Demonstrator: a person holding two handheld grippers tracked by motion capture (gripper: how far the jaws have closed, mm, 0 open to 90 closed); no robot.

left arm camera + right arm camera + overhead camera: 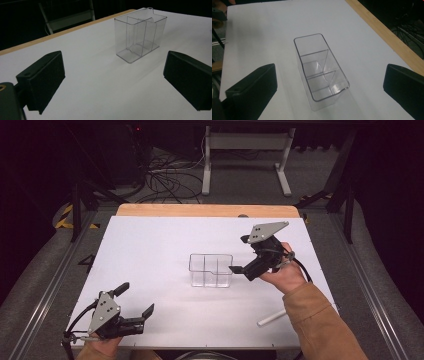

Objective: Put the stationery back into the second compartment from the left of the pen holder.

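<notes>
Organizer: clear plastic organizer (pixel 211 270), rectangular, thin inner dividers, upright on white surface (pixel 150 250).
Left tool (pixel 136 301): jaws apart.
Right tool (pixel 239 255): jaws apart.

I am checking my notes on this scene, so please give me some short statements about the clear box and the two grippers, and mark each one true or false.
1. The clear plastic box with inner dividers stands upright on the white table top. True.
2. The box holds several pens. False: its compartments look empty.
3. The left gripper is open and holds nothing. True.
4. The right gripper is shut on the box. False: its jaws stand wide apart, close to the box without gripping it.
5. A white stick-like object lies inside the box. False: it lies on the table near the person's right sleeve.
</notes>
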